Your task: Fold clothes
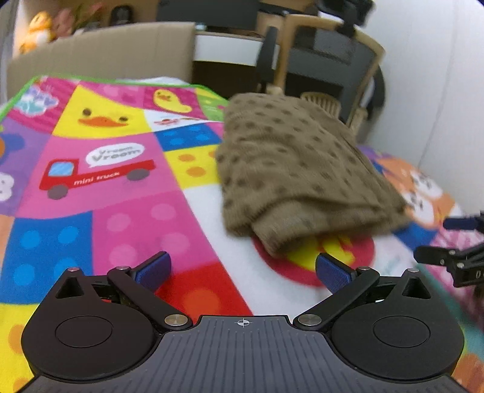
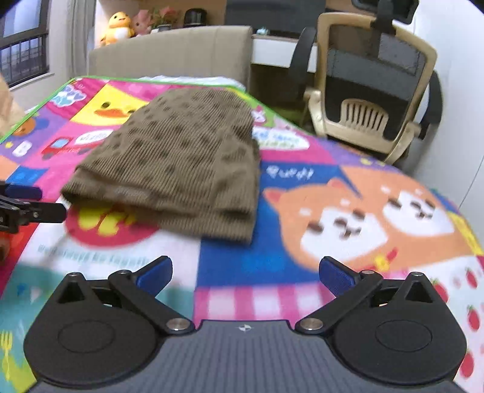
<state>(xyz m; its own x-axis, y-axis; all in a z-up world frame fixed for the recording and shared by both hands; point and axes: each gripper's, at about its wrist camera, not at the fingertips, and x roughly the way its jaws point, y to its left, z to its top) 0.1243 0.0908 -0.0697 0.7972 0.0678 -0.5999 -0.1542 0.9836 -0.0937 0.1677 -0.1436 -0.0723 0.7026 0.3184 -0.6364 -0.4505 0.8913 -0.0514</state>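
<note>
Left gripper [image 1: 243, 270]: blue fingers spread wide, nothing between them, hovering over the colourful play mat [image 1: 121, 193].
Left view, garment: brown dotted knit [image 1: 299, 169] is folded into a thick bundle lying on the mat, ahead of the fingers and a bit to the right. Its near edge sits just past the right fingertip, over a red circle print.
Left view, other tool: right gripper [image 1: 444, 238] pokes in from the right edge, beside the knit's near right corner, not touching it as far as I can see.
Left view, background: beige headboard [image 1: 103, 51] past the far end of the mat, office chair [image 1: 329, 60] beyond the knit.
Right gripper [image 2: 245, 272]: same deal, fingers wide apart and empty, over the mat [image 2: 348, 217] with the orange dog print.
Right view, garment: folded knit [image 2: 181, 160] is ahead and to the left of the fingers, flat on the mat, layered edges facing the camera.
Right view, other tool: left gripper [image 2: 39, 201] comes in from the left edge, tips right by the knit's near left corner. Can't tell if it touches.
Right view, background: chair [image 2: 372, 87] ahead right, plush toys [image 2: 119, 25] on a ledge behind the headboard [image 2: 172, 51].
</note>
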